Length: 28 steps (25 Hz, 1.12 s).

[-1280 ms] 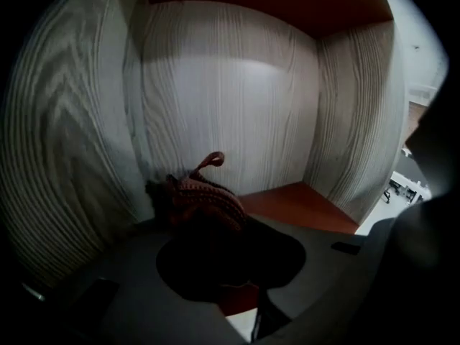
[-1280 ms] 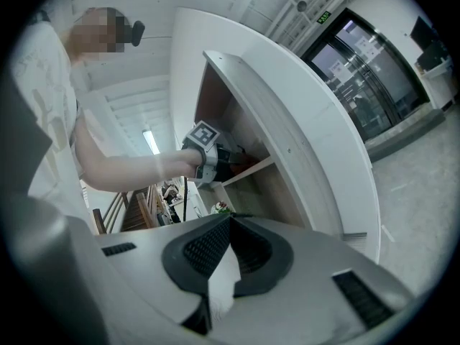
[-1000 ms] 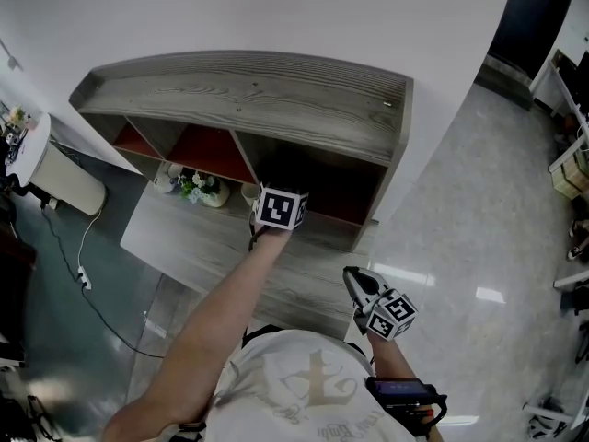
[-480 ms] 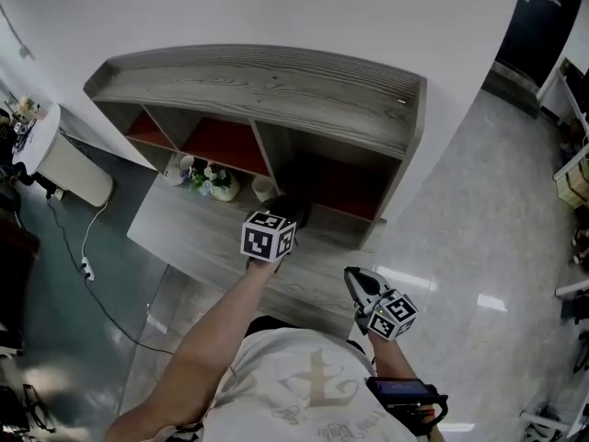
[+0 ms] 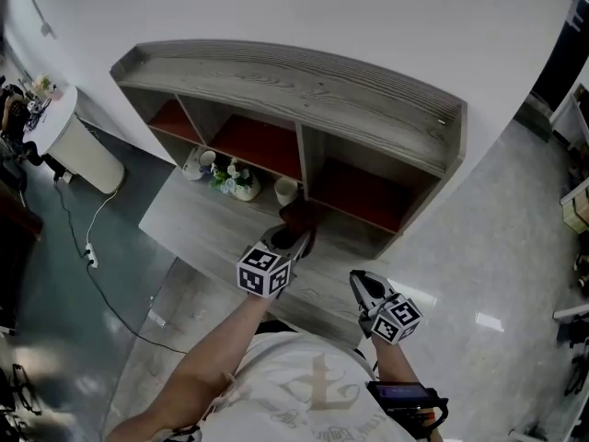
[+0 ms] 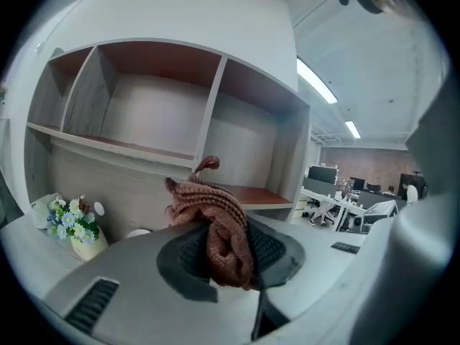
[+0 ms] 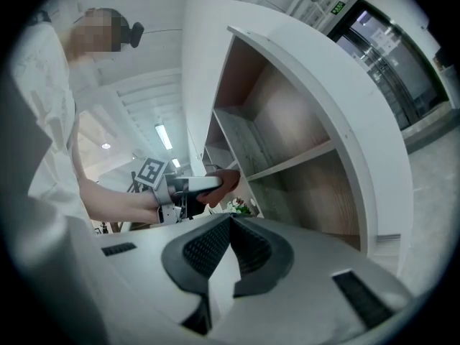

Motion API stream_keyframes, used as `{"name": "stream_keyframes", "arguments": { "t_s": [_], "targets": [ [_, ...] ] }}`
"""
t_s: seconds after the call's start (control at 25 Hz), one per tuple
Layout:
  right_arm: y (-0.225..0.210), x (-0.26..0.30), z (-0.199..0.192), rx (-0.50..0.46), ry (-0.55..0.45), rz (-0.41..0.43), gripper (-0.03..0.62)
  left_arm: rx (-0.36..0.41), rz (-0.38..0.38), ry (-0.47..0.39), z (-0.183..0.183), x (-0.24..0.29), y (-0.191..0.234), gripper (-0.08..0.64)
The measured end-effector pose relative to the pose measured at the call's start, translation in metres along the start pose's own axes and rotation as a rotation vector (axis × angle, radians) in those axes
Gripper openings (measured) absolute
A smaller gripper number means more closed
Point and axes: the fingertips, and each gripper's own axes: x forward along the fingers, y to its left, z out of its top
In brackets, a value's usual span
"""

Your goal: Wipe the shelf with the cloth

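While left gripper [image 5: 291, 239] clamps brown cloth [image 6: 215, 221] before shelf's [image 5: 304, 86] right compartment — wiping seems mid-task; next: press cloth flat onto board. Right gripper [image 7: 228, 246] jaws together, empty.

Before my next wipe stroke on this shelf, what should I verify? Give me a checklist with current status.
1. Grip: brown knitted cloth clamped in left gripper: ok.
2. Spare tool: right gripper shut, empty, away from the grey wood-grain shelf unit: ok.
3. Contact: cloth touching a shelf surface: not ok, it appears held off in front of the right compartment.
4. Obstacles: small white flower pot and white cup stand left of the cloth, outside that compartment: ok.
5. Dust or marks left on the shelf: cannot tell.
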Motion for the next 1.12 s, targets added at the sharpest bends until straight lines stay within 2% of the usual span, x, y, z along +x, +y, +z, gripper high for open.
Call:
{"name": "stream_keyframes", "arguments": {
  "t_s": [0.16,0.36,0.76,0.92,1.12],
  "targets": [
    [0.009,0.019,0.0,-0.011,0.007,0.0,0.005,-0.035,-0.067,0.0,-0.01,-0.016,0.007,0.095],
    [0.02,0.046,0.003,-0.014,0.013,-0.015,0.005,-0.058,-0.097,0.015,-0.019,-0.035,0.03,0.095],
    [0.031,0.102,0.01,-0.028,0.019,-0.054,0.005,-0.05,-0.131,0.02,-0.006,-0.052,0.082,0.095],
    [0.036,0.121,0.014,-0.037,0.021,-0.06,0.005,-0.035,-0.114,0.047,-0.001,-0.052,0.103,0.095],
    [0.042,0.139,0.021,-0.057,0.02,-0.067,0.005,-0.048,-0.109,0.036,0.013,-0.052,0.123,0.095]
  ]
}}
